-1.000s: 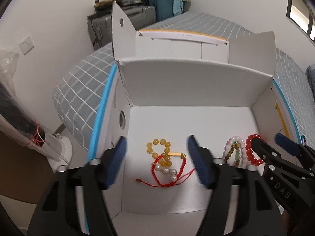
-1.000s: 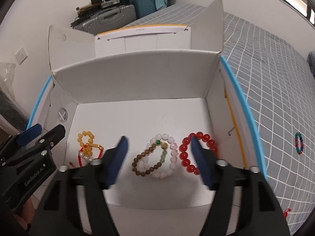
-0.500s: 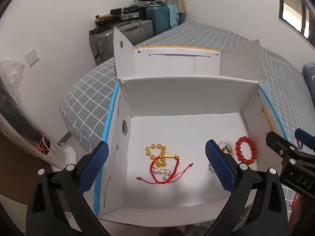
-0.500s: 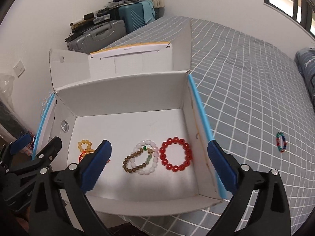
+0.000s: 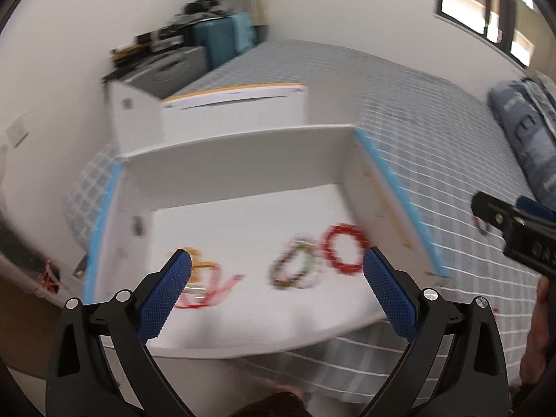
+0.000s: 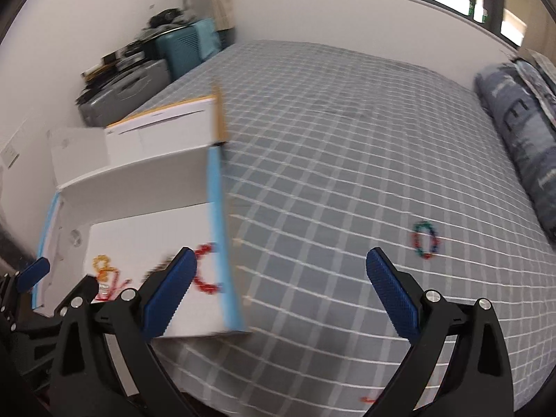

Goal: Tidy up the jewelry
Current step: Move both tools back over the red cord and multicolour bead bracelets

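Both grippers have swung away from the box [image 5: 243, 160] toward the open bed [image 6: 347, 139]. The right gripper [image 6: 278, 285], wide open and empty, is nearer the loose bracelet [image 6: 424, 239] lying ahead-right of its fingers; the left gripper [image 5: 276, 285], also empty, hangs over the box.

Multicoloured bracelet [image 6: 424, 239] lies on checked bed [image 6: 347, 139].

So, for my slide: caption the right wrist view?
Open right gripper above checked bedspread, multicoloured bracelet ahead.

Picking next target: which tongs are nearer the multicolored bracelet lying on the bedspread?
Right. The right tongs face the multicolored bracelet just ahead; the left tongs hang over the white box.
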{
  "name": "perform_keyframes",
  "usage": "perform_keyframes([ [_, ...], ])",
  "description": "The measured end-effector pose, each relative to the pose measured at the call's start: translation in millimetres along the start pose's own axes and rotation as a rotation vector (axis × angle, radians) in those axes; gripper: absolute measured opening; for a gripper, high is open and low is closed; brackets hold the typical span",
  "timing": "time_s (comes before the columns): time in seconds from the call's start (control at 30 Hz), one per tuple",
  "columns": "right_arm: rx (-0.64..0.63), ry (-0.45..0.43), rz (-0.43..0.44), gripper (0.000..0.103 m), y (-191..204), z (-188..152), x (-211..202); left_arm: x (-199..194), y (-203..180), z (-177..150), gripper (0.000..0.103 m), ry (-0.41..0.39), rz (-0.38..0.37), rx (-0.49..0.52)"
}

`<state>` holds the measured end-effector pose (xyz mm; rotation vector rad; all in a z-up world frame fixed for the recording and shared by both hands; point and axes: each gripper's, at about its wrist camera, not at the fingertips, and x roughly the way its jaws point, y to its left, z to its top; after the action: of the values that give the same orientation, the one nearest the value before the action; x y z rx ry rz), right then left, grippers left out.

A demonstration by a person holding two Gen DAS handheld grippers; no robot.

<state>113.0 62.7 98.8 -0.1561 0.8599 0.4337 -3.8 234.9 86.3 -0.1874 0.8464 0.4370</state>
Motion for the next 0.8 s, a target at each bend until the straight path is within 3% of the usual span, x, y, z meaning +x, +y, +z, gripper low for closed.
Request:
perform_keyframes([
  [0.3,0.055,0.002,-0.109,0.094,-111,-8,4,-6,-108,-4,0.097,-0.004,-0.151,0.134],
  [0.53,0.067,0.043,-0.164,0.094,-173,-13,34,10,-189,-21,0.097,0.012,-0.216,0.252],
  [0.8,0.072,0.131,-0.126,0.094,-212,-16,92,50,-254,-66,0.097,0.099,-0.276,0.340],
])
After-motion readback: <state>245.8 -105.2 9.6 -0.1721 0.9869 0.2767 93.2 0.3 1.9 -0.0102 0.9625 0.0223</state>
